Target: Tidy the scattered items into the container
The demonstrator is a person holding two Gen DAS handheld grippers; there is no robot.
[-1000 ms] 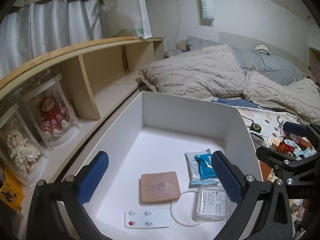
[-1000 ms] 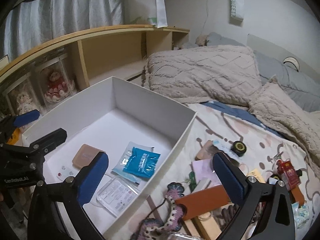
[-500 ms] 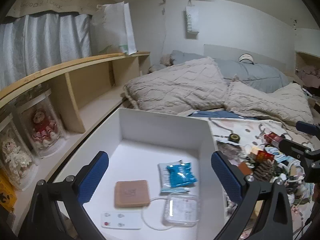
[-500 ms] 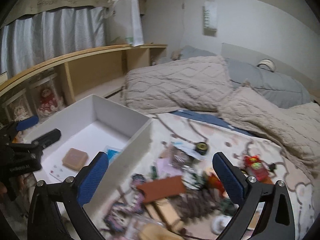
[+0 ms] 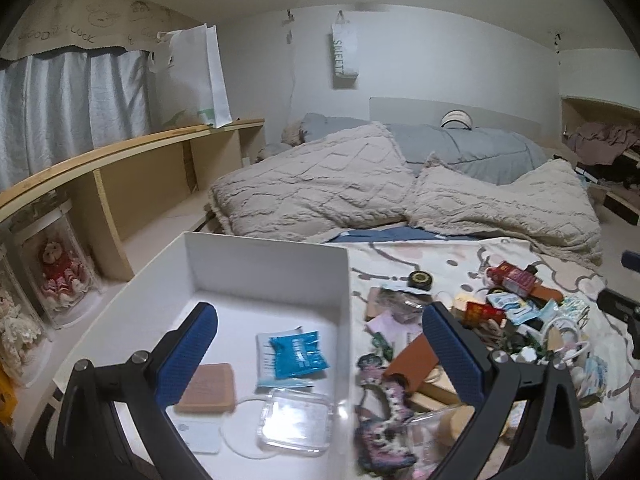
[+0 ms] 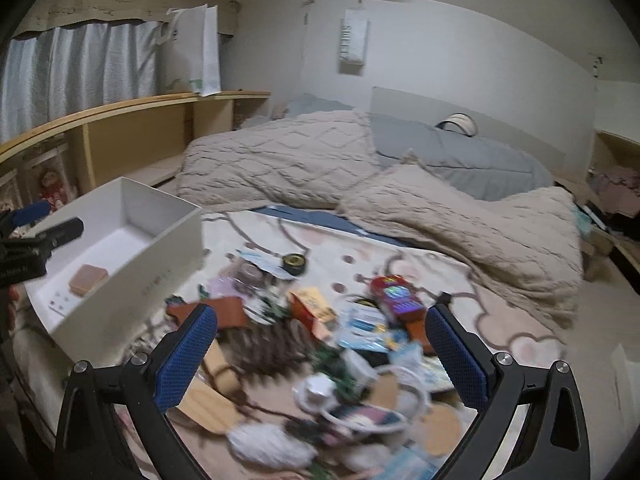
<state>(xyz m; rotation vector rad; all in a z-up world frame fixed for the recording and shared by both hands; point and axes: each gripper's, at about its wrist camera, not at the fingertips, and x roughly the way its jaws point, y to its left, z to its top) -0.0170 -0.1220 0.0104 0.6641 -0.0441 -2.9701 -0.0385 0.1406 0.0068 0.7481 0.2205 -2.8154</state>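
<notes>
Both claws, left (image 5: 320, 356) and right (image 6: 320, 356), gape empty; white box (image 6: 160, 236) lies left of the right one.

One white box (image 5: 272, 268), five things inside: a blue packet (image 5: 298, 354), tan pad (image 5: 208, 388), clear case (image 5: 296, 420), white card (image 5: 198, 436), cord loop (image 5: 240, 436). Two dolls (image 5: 56, 276) at 9 o'clock. Two knit pillows (image 5: 312, 188). Loose pile at 3 o'clock's too jumbled to count.

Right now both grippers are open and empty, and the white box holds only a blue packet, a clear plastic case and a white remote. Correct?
Not quite. The white box also holds a tan square pad, beside the blue packet, clear plastic case and white remote; the left wrist view shows it. Both the left gripper and right gripper are open and empty.
</notes>
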